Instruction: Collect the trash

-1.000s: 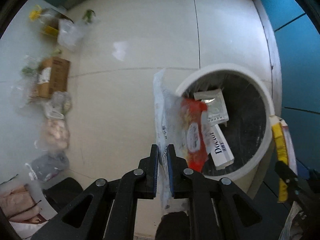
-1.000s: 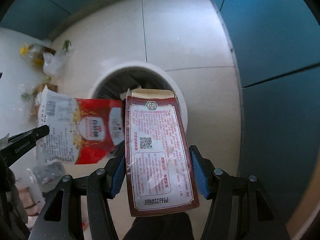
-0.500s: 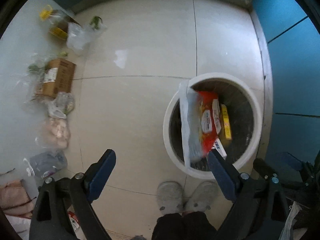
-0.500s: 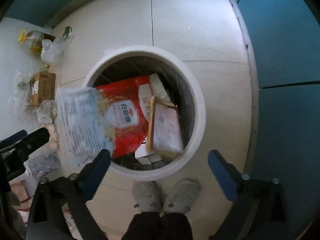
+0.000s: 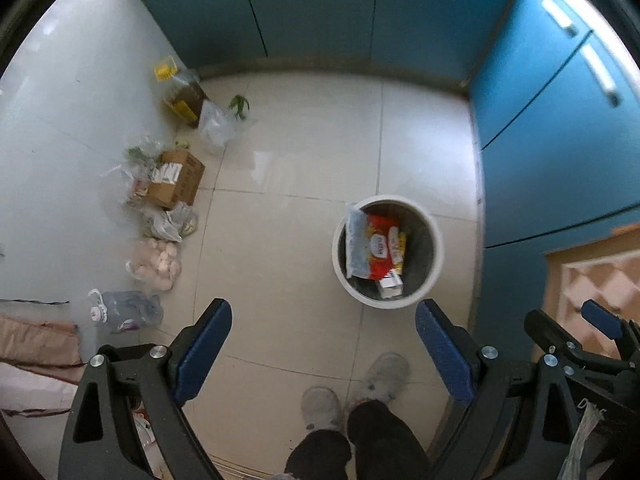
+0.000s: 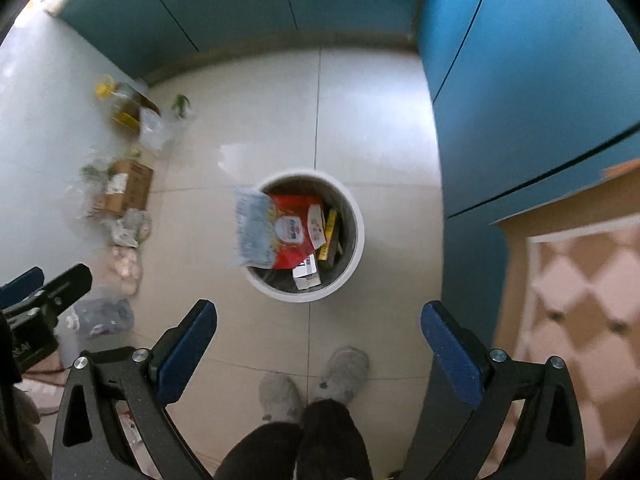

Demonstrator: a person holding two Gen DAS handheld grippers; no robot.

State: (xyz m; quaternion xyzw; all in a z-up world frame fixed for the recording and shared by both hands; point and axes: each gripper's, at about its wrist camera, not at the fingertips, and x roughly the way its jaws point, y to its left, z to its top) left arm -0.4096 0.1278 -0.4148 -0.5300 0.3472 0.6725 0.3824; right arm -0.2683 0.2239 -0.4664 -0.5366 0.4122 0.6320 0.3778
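With the red snack bag (image 6: 294,232) and yellow-edged carton (image 6: 330,236) lying in the white bin (image 6: 358,236), left gripper (image 5: 323,344) and right gripper (image 6: 319,344) gape empty, so the next grab is probably the litter by the cardboard box (image 5: 178,178).

Both wrist views high above, facing down at floor, sharing white bin (image 5: 388,304) (image 6: 352,220) and person's slippers (image 5: 386,374) (image 6: 344,366)

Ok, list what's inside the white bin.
In the white bin: a red-and-clear snack bag poking over the rim, a yellow-edged packet and a white carton. The bag covers anything beneath it.
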